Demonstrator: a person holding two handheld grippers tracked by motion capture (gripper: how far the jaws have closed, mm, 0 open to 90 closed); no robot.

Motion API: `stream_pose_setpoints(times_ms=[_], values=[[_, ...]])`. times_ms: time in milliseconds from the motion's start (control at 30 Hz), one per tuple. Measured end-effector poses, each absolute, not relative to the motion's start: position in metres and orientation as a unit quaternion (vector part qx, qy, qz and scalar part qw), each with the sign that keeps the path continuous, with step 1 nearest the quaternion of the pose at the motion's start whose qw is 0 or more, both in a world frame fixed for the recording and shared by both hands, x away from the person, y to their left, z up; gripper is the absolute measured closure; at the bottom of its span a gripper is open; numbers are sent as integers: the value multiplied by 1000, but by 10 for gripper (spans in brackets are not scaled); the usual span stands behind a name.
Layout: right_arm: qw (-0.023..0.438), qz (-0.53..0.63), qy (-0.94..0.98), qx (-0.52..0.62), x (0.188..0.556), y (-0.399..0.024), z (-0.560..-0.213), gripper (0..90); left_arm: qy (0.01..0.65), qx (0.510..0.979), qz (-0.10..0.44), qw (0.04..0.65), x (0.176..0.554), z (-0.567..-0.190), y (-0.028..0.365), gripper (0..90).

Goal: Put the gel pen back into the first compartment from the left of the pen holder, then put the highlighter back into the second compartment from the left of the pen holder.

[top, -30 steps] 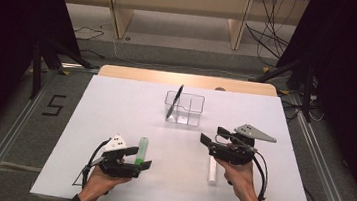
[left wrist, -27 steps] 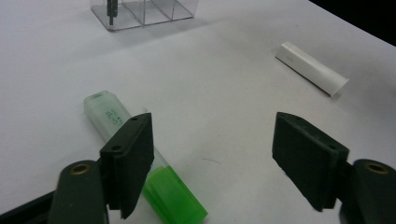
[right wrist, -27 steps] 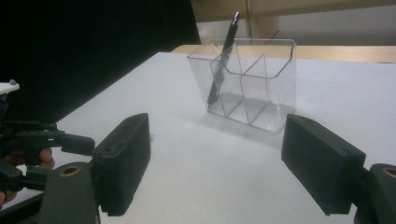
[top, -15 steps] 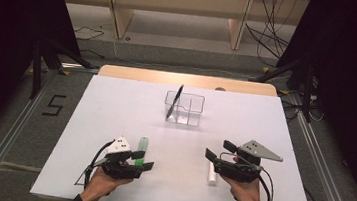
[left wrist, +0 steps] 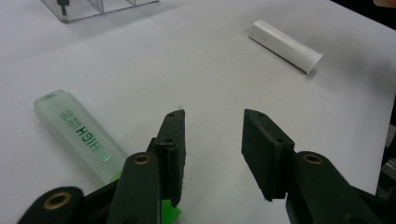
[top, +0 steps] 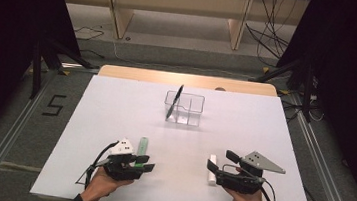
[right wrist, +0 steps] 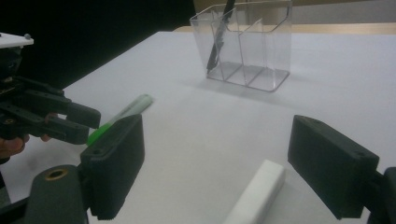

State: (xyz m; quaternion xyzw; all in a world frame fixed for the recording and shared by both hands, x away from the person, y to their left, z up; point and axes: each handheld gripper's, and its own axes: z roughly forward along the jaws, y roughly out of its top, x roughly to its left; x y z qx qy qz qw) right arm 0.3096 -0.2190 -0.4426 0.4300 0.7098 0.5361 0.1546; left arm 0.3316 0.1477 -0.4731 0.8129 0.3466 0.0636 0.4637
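A pale green highlighter (top: pixel 143 146) lies on the white table (top: pixel 115 109), just outside one jaw of my left gripper (top: pixel 149 163). In the left gripper view the highlighter (left wrist: pixel 74 133) rests left of the left gripper (left wrist: pixel 212 116), whose jaws have just been closing with nothing between them. A white tube (top: pixel 212 170) lies near the front edge. My right gripper (top: pixel 220 161) hovers low over it. Its jaws have just been opening and stand wide, with the white tube (right wrist: pixel 257 198) on the table between them, untouched.
A clear divided organizer (top: pixel 189 110) stands at mid-table with a black pen (top: pixel 175 101) leaning in its left compartment. In the right gripper view the organizer (right wrist: pixel 261 51) is ahead and the left gripper (right wrist: pixel 70 122) at the left. The table's front edge is close to both hands.
My right gripper has come back toward the front edge and sunk lower beside the white tube. The left gripper's jaws have narrowed. The highlighter and the tube have not moved.
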Motion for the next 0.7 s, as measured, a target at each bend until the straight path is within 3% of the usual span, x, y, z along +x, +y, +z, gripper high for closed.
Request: stream_pose_setpoints(times_ms=[467,700], values=[[150,536,712,429,296,-219,-451,180,351,839,63,411,334,-479,144,891],[151,535,713,427,289,-220,-452,180,357,846,72,388,336,-484,143,893]])
